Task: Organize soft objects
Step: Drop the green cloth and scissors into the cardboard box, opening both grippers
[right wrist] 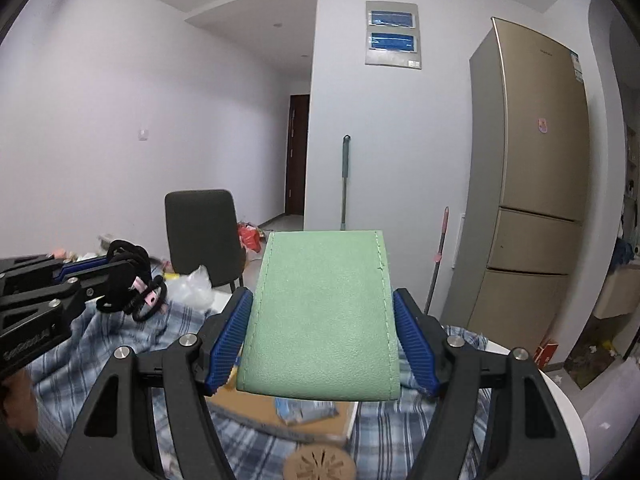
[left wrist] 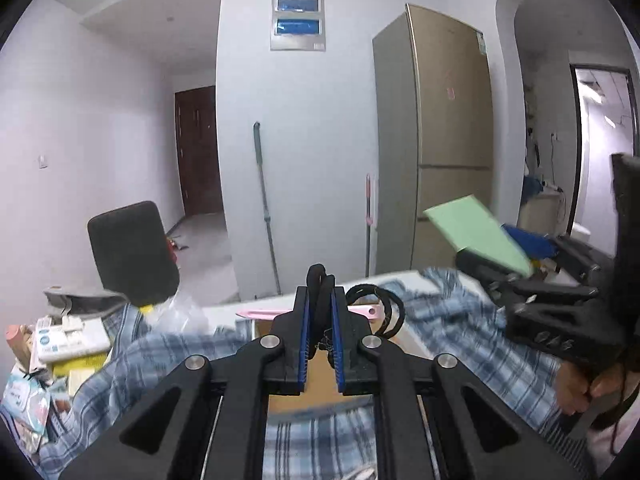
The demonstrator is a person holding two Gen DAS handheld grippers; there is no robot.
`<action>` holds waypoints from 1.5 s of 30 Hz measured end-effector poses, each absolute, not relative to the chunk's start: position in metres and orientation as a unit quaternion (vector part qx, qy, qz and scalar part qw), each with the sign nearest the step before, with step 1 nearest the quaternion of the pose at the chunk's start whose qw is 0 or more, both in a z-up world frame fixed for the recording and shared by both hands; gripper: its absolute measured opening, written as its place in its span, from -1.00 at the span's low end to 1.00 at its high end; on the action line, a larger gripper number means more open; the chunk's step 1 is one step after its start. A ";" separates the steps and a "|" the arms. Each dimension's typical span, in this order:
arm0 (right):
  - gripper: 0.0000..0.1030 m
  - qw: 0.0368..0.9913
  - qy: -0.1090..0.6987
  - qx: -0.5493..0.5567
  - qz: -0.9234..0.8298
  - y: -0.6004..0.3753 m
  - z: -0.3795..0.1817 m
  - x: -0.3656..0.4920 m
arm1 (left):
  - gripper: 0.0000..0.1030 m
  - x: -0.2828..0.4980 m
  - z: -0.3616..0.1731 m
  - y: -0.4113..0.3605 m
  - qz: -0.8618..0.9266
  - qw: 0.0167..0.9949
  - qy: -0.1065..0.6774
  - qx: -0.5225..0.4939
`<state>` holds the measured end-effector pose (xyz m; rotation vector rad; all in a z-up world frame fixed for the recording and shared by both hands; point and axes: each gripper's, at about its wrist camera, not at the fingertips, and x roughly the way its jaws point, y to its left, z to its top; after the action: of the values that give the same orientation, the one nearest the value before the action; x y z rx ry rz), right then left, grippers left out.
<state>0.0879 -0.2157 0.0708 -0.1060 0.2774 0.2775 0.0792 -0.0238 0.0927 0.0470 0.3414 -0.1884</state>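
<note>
Two grippers are loaded above the plaid cloth (left wrist: 460, 360): the left gripper (left wrist: 320, 320) pinches limp black hair ties (left wrist: 320, 280), likely to slip; the right gripper (right wrist: 322, 344) clamps a light, bendable green pouch (right wrist: 322, 312) by its edges.

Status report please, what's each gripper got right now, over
Left gripper shut on black hair ties, lifted. Right gripper shut on green pouch, lifted. Open cardboard box on plaid cloth below. Nothing in the way.
</note>
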 end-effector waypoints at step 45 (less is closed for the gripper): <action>0.71 0.939 0.312 -0.014 0.144 -0.202 0.002 0.186 | 0.44 0.158 0.043 -0.006 -0.093 0.963 0.251 0.005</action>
<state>0.1864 -0.2025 0.0016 -0.0295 0.6361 0.2950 0.1582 -0.0058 0.0435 0.0100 0.5088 -0.1891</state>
